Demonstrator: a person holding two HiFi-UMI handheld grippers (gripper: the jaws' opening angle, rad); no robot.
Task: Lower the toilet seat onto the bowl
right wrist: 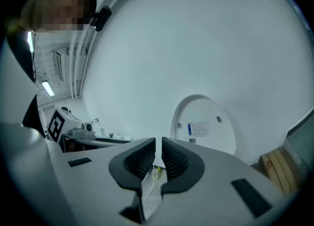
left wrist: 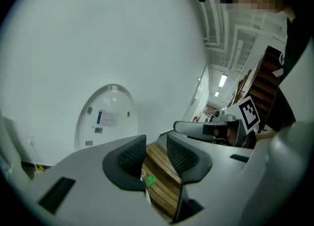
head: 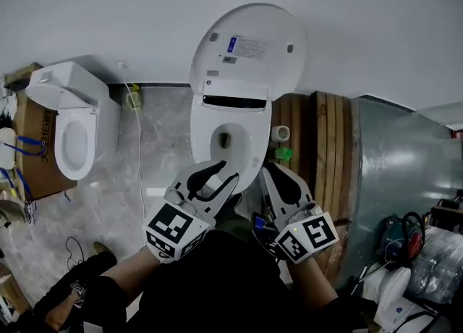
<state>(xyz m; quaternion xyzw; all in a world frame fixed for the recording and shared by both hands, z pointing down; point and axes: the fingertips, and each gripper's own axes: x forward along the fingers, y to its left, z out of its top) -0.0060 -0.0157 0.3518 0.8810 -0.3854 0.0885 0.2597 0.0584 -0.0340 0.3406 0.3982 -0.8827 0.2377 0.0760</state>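
Toilet seat (head: 202, 136) looks to be lying flat on the bowl (head: 255, 171) at 12 o'clock from me, though I can't make out the seam between ring and rim for certain. Its lid (head: 246, 45) stands upright against the white wall (head: 376, 27), printed label facing me. My left hand-held gripper (head: 215, 174) hangs over the near rim of the bowl at 11 o'clock, jaws apart with nothing between them; through the gap its own view shows only wooden planks (left wrist: 164, 181) and a small green object (left wrist: 149, 180). My right hand-held gripper (head: 275, 174) sits just beside it at 1 o'clock, off the bowl's right edge, jaws drawn together and empty. The planks stand at 3 o'clock of the bowl. A second toilet (head: 72, 125) sits well apart at 9 o'clock on the marbled floor (head: 155, 150), with a cardboard box (head: 32, 143) beside it
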